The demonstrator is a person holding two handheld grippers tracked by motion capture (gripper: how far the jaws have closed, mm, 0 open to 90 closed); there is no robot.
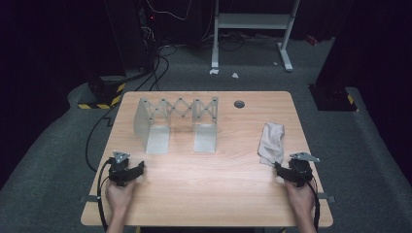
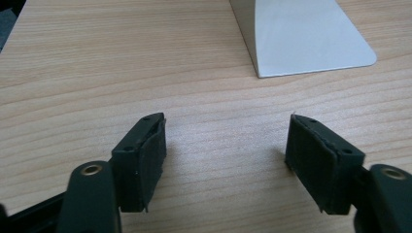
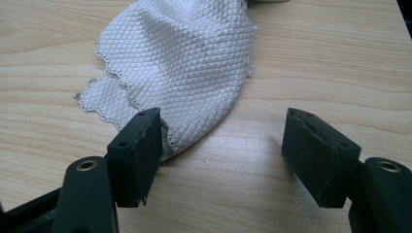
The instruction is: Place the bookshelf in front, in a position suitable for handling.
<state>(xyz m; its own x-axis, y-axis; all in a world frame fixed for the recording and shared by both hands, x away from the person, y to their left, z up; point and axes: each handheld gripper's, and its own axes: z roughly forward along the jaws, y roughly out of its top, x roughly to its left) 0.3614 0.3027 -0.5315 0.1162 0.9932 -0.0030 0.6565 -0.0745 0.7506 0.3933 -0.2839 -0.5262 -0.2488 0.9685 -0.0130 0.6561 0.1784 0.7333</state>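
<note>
The right gripper [image 1: 281, 171] rests low over the near right part of the table [image 1: 209, 194], held in the person's right hand [image 1: 300, 196], and its jaws stand wide apart with nothing pressed between the pads. In the right gripper view [image 3: 221, 145] the near tip of the white cloth [image 3: 180, 73] lies just beside the left-hand jaw, reaching a little into the gap; whether it touches that pad cannot be told. The cloth [image 1: 271, 142] is a crumpled, waffle-textured rag lying flat on the wood, stretching from the gripper toward the far side along the right part of the table.

The left gripper [image 1: 136, 171] sits at the near left, in the person's left hand [image 1: 119, 194], jaws likewise spread and empty. In the left gripper view [image 2: 226, 148] only bare wood lies between the pads, and the foot of the metal rack [image 2: 301, 36] lies ahead on the right, apart from the jaws.

That rack [image 1: 175, 121], a grey folding stand with a scissor lattice and two flat feet, stands at the far middle-left. A small round grommet [image 1: 239, 104] sits near the far edge.
</note>
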